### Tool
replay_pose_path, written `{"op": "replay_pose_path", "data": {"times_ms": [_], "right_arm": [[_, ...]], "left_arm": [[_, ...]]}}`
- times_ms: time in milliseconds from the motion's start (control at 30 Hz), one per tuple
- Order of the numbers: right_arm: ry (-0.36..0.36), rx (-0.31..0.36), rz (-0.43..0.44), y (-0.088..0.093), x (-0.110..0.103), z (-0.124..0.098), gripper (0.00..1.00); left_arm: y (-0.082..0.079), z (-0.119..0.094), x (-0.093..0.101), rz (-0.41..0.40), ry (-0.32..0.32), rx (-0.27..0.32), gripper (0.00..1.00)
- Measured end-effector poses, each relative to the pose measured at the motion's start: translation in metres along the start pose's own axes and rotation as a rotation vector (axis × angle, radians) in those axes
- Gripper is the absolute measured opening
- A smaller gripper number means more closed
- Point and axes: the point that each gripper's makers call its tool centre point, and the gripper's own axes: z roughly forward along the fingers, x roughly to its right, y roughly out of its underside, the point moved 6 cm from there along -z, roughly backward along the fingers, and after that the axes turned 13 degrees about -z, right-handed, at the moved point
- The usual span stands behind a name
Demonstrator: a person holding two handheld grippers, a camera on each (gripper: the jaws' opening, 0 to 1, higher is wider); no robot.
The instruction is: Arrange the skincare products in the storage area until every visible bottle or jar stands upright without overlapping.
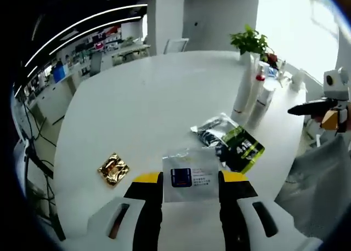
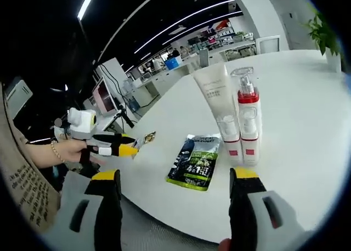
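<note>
My left gripper (image 1: 191, 178) is shut on a flat silver sachet with a blue label (image 1: 190, 166), held by its side edges just above the white table (image 1: 137, 103). A gold sachet (image 1: 113, 169) lies to its left, and a black and green pouch (image 1: 235, 143) lies flat beyond it. Behind the pouch (image 2: 196, 162) stand a cream tube (image 2: 211, 86), a pump bottle with a red collar (image 2: 247, 103) and two small white bottles with pink labels (image 2: 231, 138), all upright and close together. My right gripper (image 2: 175, 177) is open and empty, off the table edge in front of the pouch.
A potted plant (image 1: 249, 41) stands at the far rim behind the bottles (image 1: 245, 89). A person's hand with a bracelet (image 2: 66, 149) holds the left gripper (image 2: 127, 149). The right gripper (image 1: 310, 108) hangs beyond the table's right edge. Office desks and monitors stand in the background.
</note>
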Motion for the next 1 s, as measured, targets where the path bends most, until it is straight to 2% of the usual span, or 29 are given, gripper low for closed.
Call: {"op": "replay_pose_path", "data": {"times_ms": [267, 400, 533, 667, 833, 1000], "right_arm": [[-0.109, 0.037, -0.009, -0.02, -0.022, 0.027, 0.62], [-0.188, 0.067, 0.0, -0.029, -0.035, 0.04, 0.56], [-0.218, 0.068, 0.002, -0.035, -0.042, 0.049, 0.42], [-0.249, 0.084, 0.045, -0.043, -0.049, 0.059, 0.36], [-0.262, 0.105, 0.087, -0.046, -0.051, 0.063, 0.22], [-0.282, 0.098, 0.117, -0.046, -0.055, 0.063, 0.14]], "left_arm": [[-0.011, -0.016, 0.032, 0.02, 0.028, 0.068, 0.37], [-0.014, -0.021, 0.042, 0.024, 0.04, 0.086, 0.37], [-0.016, -0.026, 0.054, 0.023, 0.058, 0.109, 0.37], [-0.017, -0.028, 0.063, 0.031, 0.081, 0.126, 0.37], [-0.017, -0.03, 0.07, 0.035, 0.103, 0.131, 0.37], [-0.018, -0.031, 0.073, 0.034, 0.117, 0.136, 0.37]]}}
